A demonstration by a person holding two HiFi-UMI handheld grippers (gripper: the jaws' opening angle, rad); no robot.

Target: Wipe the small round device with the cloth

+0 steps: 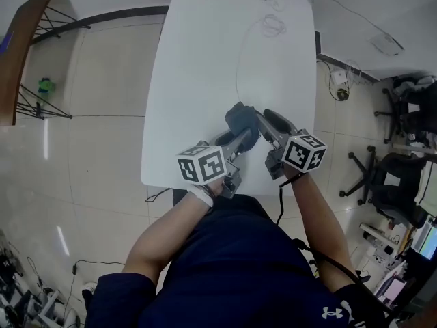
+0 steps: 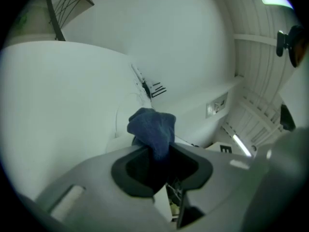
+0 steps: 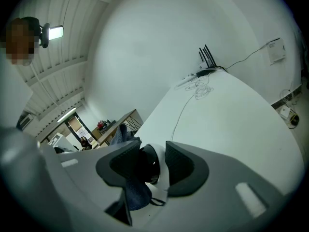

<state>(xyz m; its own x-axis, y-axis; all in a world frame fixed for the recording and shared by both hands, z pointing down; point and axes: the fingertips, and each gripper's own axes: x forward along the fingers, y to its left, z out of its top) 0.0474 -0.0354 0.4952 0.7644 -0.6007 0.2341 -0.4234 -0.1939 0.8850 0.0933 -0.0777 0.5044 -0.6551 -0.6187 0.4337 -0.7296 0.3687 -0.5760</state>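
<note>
Cloth (image 2: pixel 153 127) pinched in left claw (image 2: pixel 161 164); small round device (image 3: pixel 153 163) clenched in right claw (image 3: pixel 150 167).

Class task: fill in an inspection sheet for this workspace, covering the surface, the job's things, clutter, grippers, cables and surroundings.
Surface: white table, long with rounded ends.
Job's things: blue cloth and small round device, both held over the table's near end, close together.
Clutter: nothing seen.
Grippers: left gripper shut on the cloth; right gripper shut on the device.
Cables: thin white cable along the table; tangle at its far end.
Surroundings: tiled floor; office chairs at right.
</note>
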